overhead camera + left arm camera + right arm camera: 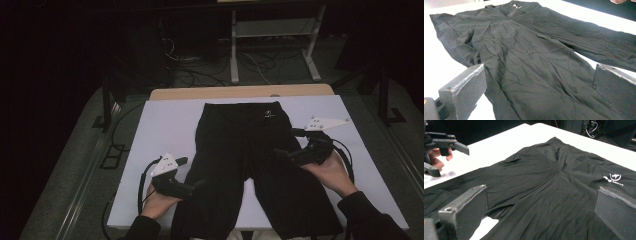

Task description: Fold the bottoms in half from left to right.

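— Dark room all around, with cables and a metal rack on the floor behind; what stands in the middle?

— One white table (165,125), and on it a pair of black shorts (240,150), lying flat. The waistband is at the far side, and the two legs come toward the person and hang a little over the near edge.

— How far is the work, in your judgement?

— I think it is at the very beginning. The shorts are spread out, with only small wrinkles, and no fold is made yet. All the folding is left to do.

— And the grippers?

— The left gripper (197,186) is at the outer edge of the left leg, its jaws wide apart with cloth under them but nothing pinched. The right gripper (280,153) is over the right leg, jaws also spread and empty.

— Does one view give more than another?

— Yes. The right gripper view shows the small white logo (613,179) clearly, which is only a tiny mark from above. It also catches the other gripper far off. The left gripper view shows the fine creases in the fabric.
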### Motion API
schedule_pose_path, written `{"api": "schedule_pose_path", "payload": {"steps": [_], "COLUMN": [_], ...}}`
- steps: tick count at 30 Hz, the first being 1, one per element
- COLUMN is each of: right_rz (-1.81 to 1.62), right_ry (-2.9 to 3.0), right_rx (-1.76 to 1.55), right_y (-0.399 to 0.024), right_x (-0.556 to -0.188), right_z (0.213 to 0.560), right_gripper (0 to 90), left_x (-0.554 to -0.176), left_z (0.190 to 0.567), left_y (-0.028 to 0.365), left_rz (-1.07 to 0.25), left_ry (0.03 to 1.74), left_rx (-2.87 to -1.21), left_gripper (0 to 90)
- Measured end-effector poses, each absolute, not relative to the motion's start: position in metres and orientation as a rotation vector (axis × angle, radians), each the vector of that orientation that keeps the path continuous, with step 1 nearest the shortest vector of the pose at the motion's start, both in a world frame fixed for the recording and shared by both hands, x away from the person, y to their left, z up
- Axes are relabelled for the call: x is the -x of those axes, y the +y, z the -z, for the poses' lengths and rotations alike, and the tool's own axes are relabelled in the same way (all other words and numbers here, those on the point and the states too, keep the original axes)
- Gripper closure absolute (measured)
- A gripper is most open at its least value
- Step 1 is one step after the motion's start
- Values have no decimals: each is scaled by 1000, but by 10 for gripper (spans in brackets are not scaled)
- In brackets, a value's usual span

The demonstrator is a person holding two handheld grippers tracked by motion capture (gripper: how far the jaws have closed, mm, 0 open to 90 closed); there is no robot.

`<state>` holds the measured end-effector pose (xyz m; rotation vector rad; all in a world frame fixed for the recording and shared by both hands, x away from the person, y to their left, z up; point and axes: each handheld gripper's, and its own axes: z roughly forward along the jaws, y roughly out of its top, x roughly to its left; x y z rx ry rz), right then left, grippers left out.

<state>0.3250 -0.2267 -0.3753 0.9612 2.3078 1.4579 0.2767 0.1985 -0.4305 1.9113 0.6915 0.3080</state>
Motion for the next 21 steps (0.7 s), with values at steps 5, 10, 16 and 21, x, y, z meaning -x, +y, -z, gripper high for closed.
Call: {"api": "schedule_pose_path", "payload": {"steps": [5,10,16,21], "right_rz": [-1470,-1451,-1444,-1436], "right_ry": [2315,2332,2343,2348], "right_rx": [-944,-935,-930,-936], "right_y": [-219,-213,-206,-202], "right_x": [-331,-336,-344,-353], "right_z": [370,365,360,357], "right_gripper": [0,12,12,10], "left_x": [-277,-277,-277,-277], "left_z": [431,431,431,431], "left_y": [198,199,199,199], "left_rz": [-305,-305,-303,-304], "left_ry": [690,690,691,692], "left_rx": [-1913,-1914,-1914,-1915], "left_gripper": [0,0,0,0]}}
